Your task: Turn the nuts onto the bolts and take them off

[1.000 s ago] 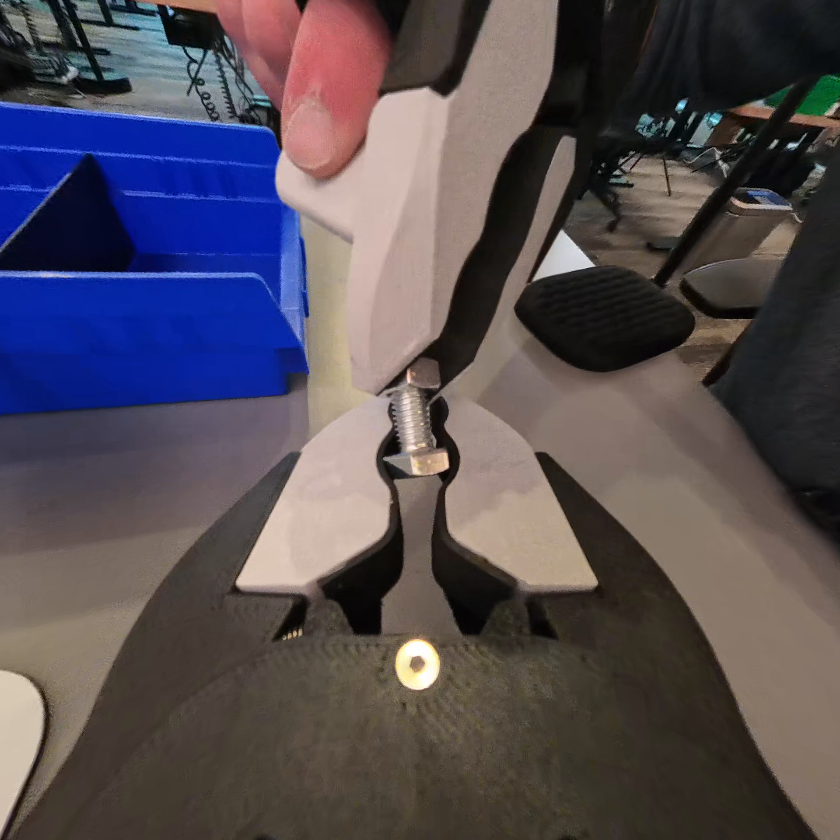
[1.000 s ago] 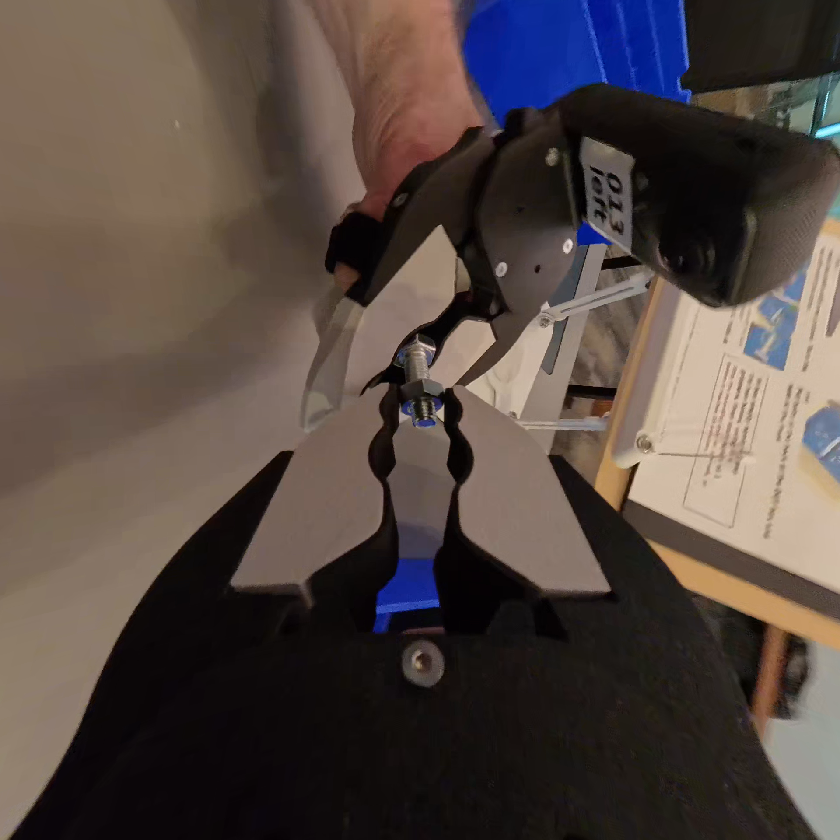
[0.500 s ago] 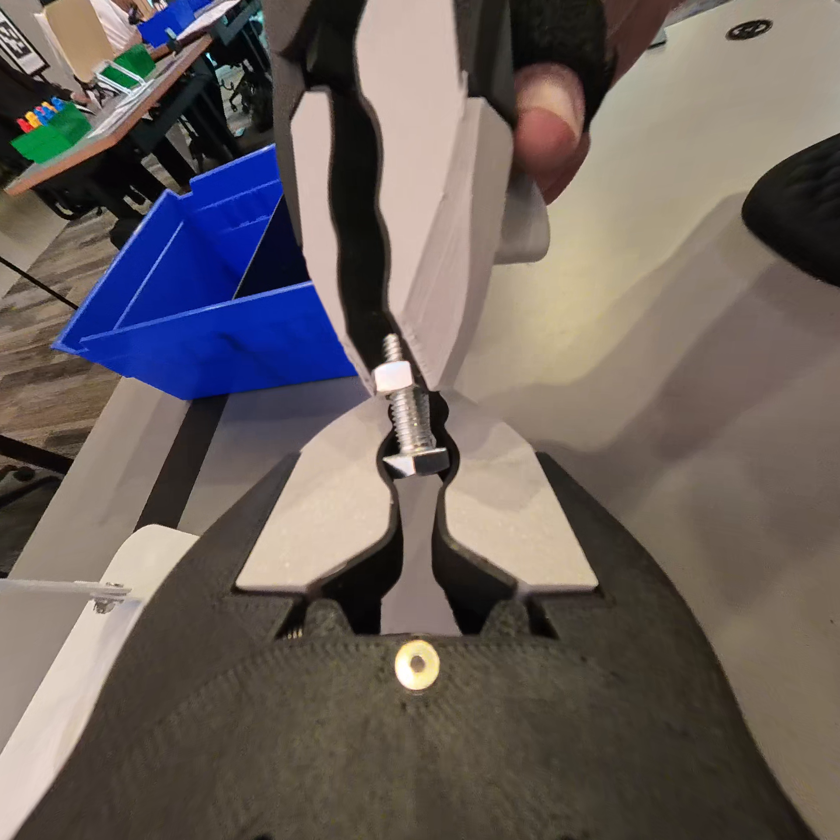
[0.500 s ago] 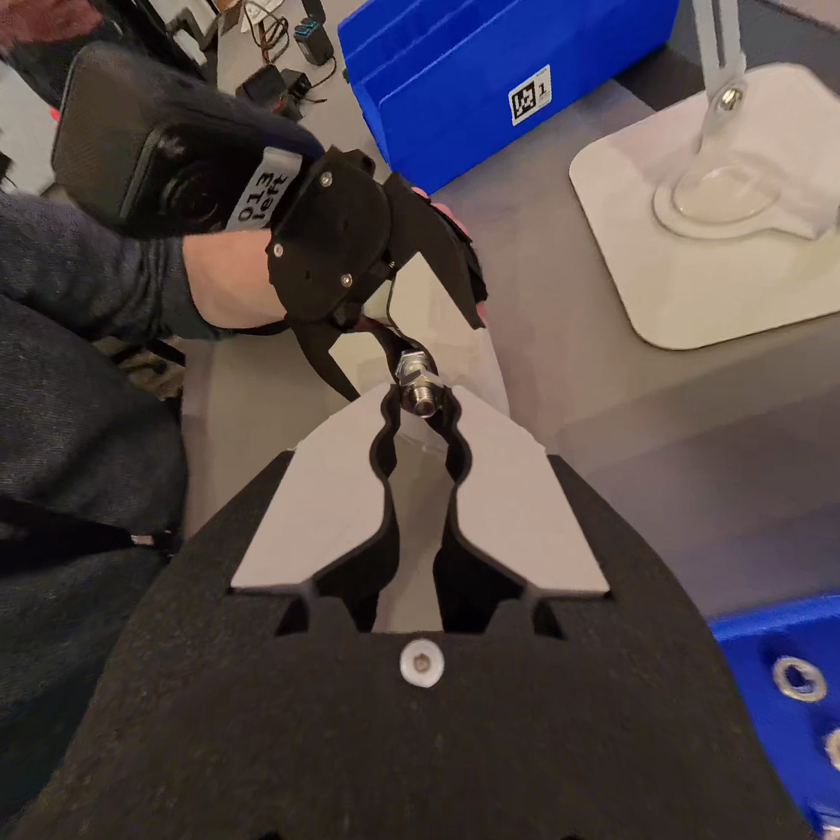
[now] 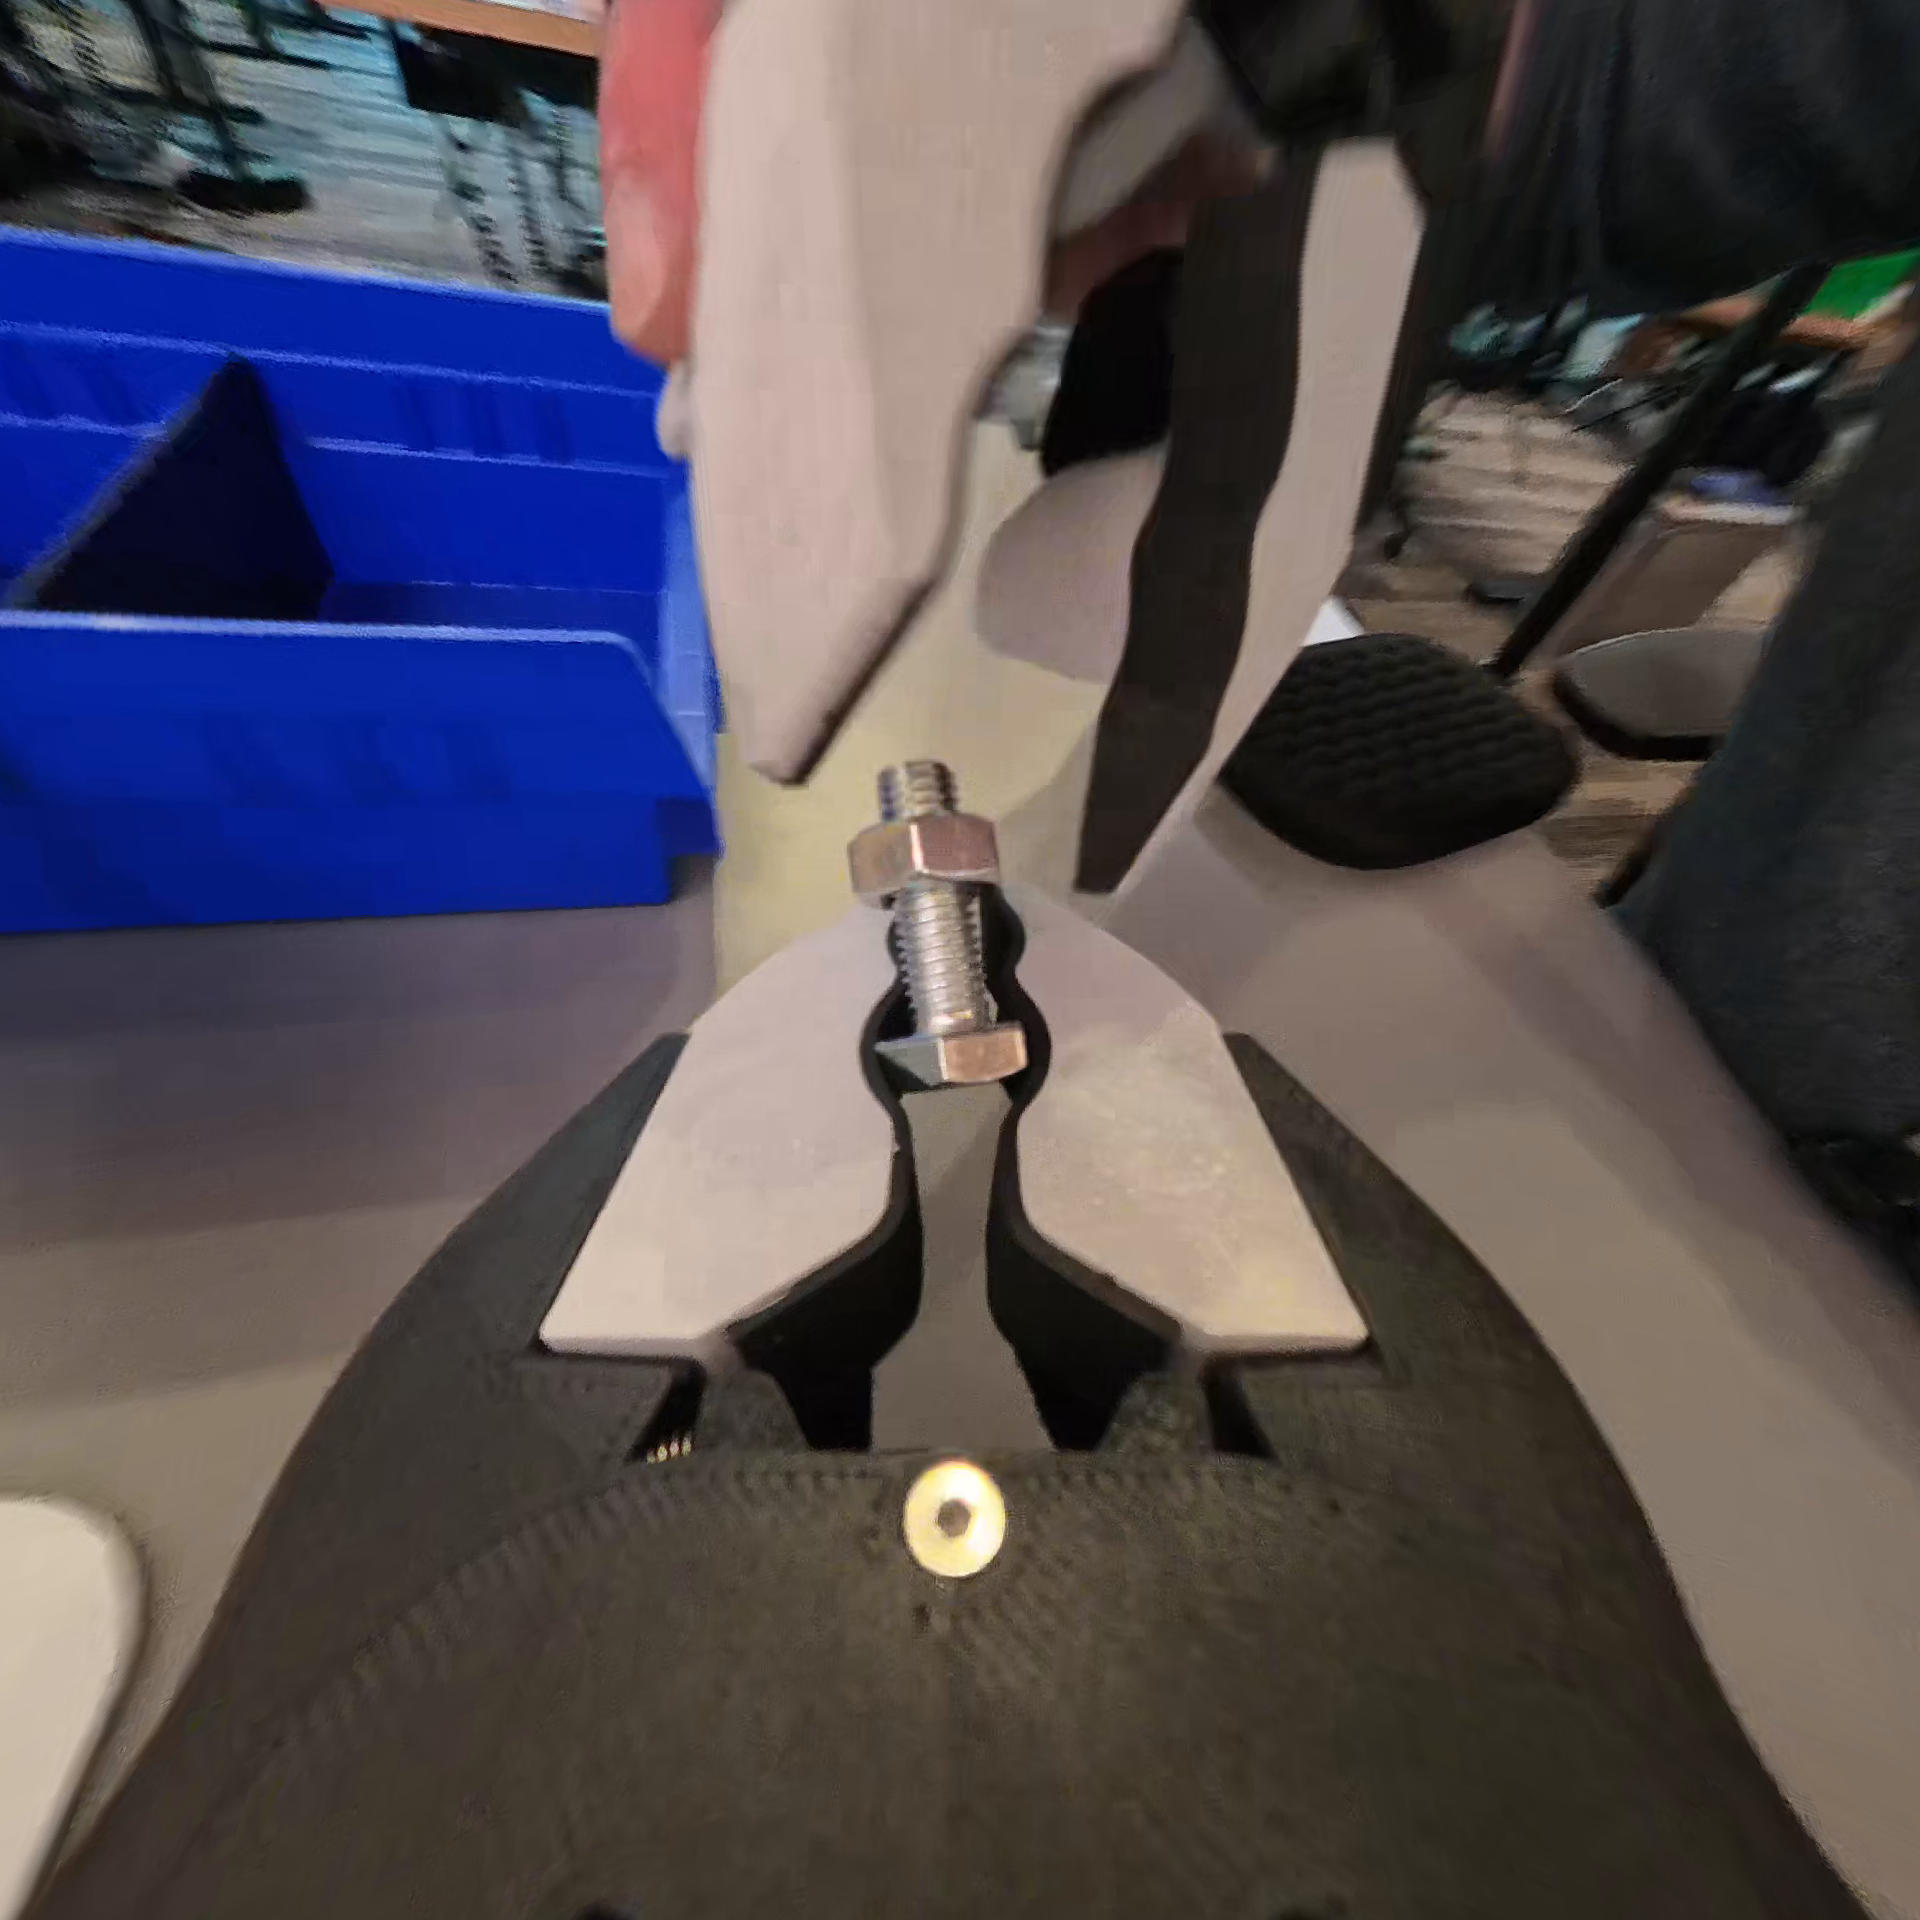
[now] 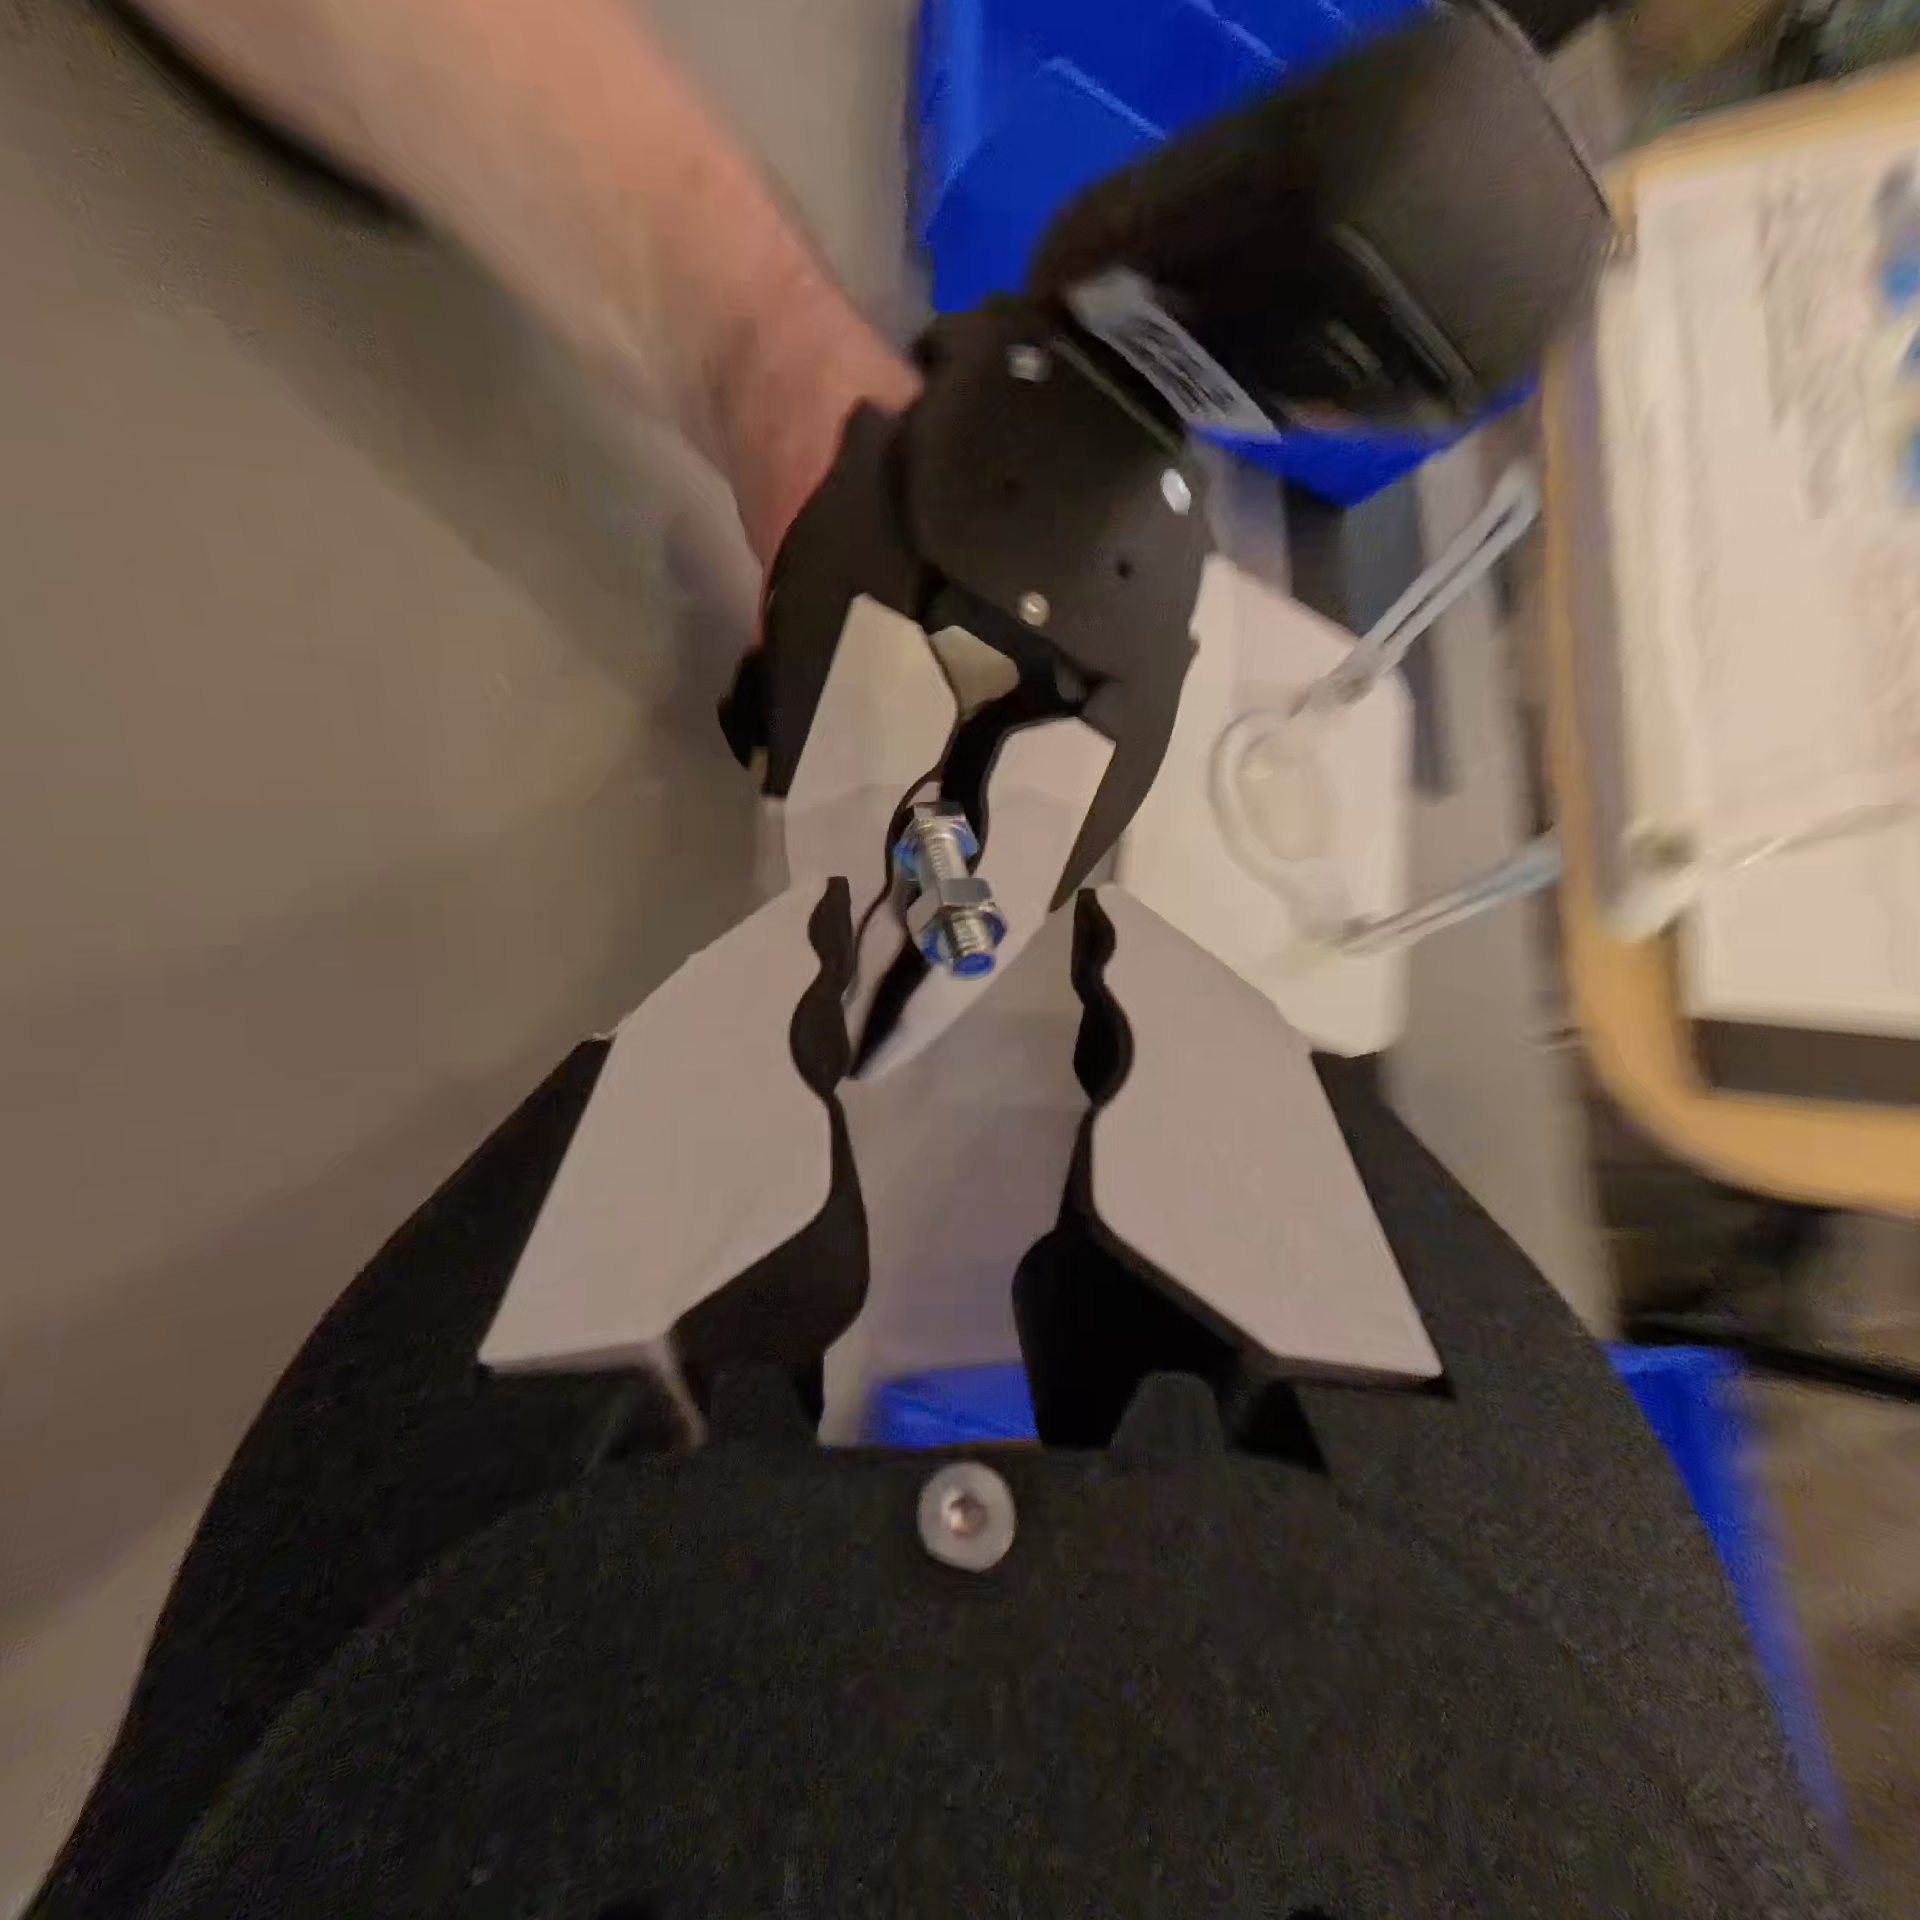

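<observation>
My left gripper (image 5: 951, 935) is shut on a silver bolt (image 5: 940, 966), with the hex head (image 5: 956, 1055) seated in the groove between its fingers and the thread pointing away. A silver nut (image 5: 923, 857) sits on the thread near its far end. My right gripper (image 5: 940, 821) is open just beyond the nut, one finger on each side, not touching it. In the blurred right wrist view, my right gripper (image 6: 958, 899) is open around the nut (image 6: 951, 894) and the bolt (image 6: 956, 935). The left gripper (image 6: 930, 862) holds the bolt from behind, in a person's hand.
A blue divided bin (image 5: 312, 769) stands on the grey table at the left. A black chair seat (image 5: 1392, 748) is at the right past the table edge. A white stand base (image 6: 1320, 831), a framed printed sheet (image 6: 1766, 623) and a second blue bin (image 6: 1683, 1455) lie nearby.
My right gripper was shut on the nut and has opened and drawn back slightly. The nut stays on the bolt. The right gripper has also rolled back round.
</observation>
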Demonstrator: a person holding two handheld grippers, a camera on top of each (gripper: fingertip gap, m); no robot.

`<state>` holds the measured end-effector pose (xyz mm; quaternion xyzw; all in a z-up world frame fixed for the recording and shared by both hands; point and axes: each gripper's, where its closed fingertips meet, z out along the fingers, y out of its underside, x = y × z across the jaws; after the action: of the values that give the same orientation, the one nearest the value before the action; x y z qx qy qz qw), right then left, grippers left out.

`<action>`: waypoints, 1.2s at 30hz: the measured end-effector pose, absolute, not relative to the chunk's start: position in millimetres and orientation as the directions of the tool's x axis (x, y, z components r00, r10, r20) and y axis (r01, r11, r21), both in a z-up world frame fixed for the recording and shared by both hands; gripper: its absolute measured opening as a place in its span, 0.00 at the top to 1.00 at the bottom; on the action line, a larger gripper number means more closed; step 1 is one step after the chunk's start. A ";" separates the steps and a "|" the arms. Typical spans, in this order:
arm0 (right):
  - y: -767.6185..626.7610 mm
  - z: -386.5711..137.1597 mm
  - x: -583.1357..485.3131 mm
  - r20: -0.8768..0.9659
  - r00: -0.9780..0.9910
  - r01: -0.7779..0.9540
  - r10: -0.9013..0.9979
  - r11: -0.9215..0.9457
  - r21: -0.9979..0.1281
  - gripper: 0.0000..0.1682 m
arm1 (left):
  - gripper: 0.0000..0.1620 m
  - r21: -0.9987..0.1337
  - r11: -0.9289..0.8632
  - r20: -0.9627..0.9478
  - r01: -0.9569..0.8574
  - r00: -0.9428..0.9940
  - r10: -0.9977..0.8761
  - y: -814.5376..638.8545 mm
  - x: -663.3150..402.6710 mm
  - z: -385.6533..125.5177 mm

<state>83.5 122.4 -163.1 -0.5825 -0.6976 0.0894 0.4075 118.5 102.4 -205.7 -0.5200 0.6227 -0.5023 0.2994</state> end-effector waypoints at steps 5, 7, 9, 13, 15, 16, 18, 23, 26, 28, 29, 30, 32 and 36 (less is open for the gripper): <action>127.0 -162.5 91.0 -0.201 0.299 0.509 0.933 -0.335 -0.793 0.79 | 0.94 -0.901 0.167 -0.142 -0.400 -0.093 -0.986 129.5 119.4 -210.7; 125.9 -169.3 90.3 -0.309 0.323 0.459 0.894 -0.434 -0.775 0.82 | 0.94 -0.871 0.241 -0.248 -0.428 -0.039 -0.968 135.6 121.0 -211.6; 122.7 -180.0 89.5 -0.357 0.337 0.466 0.871 -0.484 -0.741 0.85 | 0.94 -0.841 0.292 -0.321 -0.455 -0.015 -0.947 137.7 122.4 -212.8; 123.6 -177.0 87.0 -0.272 0.314 0.471 0.910 -0.398 -0.787 0.90 | 0.94 -0.862 0.263 -0.286 -0.434 -0.014 -0.958 136.9 122.5 -208.6; 123.6 -177.1 87.5 -0.081 0.262 0.566 0.962 -0.221 -0.794 0.90 | 0.94 -0.888 0.201 -0.194 -0.413 -0.060 -0.979 129.9 122.7 -208.0; 123.8 -178.2 88.7 0.102 0.198 0.645 0.975 -0.051 -0.763 0.90 | 0.94 -0.904 0.148 -0.112 -0.402 -0.111 -0.987 122.6 122.4 -208.3; 122.9 -176.9 89.7 0.517 -0.034 0.763 0.855 0.356 -0.539 0.90 | 0.94 -0.923 -0.010 0.121 -0.385 -0.266 -0.956 99.7 119.6 -205.8; 125.2 -172.8 88.7 0.666 -0.178 0.797 0.724 0.503 -0.334 0.84 | 0.94 -0.929 -0.090 0.219 -0.359 -0.337 -0.916 91.1 118.0 -202.8; 123.1 -165.3 86.4 0.349 0.084 0.721 0.933 0.185 -0.668 0.70 | 0.94 -0.926 0.006 0.093 -0.378 -0.245 -0.965 105.6 118.8 -210.0; 125.3 -162.4 87.7 0.050 0.229 0.613 0.972 -0.104 -0.783 0.74 | 0.94 -0.925 0.063 0.011 -0.375 -0.191 -0.981 113.4 120.2 -210.3; 124.1 -164.7 88.4 -0.075 0.255 0.571 0.964 -0.212 -0.793 0.74 | 0.94 -0.919 0.097 -0.035 -0.383 -0.167 -0.985 116.6 121.0 -211.3; 121.5 -168.4 88.6 -0.165 0.258 0.548 0.952 -0.285 -0.787 0.76 | 0.94 -0.910 0.131 -0.079 -0.393 -0.146 -0.986 119.2 121.9 -212.5; 119.4 -173.7 88.2 -0.258 0.268 0.508 0.928 -0.364 -0.781 0.84 | 0.94 -0.900 0.172 -0.135 -0.401 -0.119 -0.984 121.0 123.7 -213.0; 118.6 -177.3 88.8 -0.233 0.258 0.504 0.938 -0.336 -0.796 0.90 | 0.94 -0.889 0.180 -0.141 -0.421 -0.124 -0.982 119.3 124.6 -215.7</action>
<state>88.8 118.6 -177.3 -0.7335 -0.4913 0.3603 0.3013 124.6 119.3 -215.7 -0.5319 0.6594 -0.3563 0.3941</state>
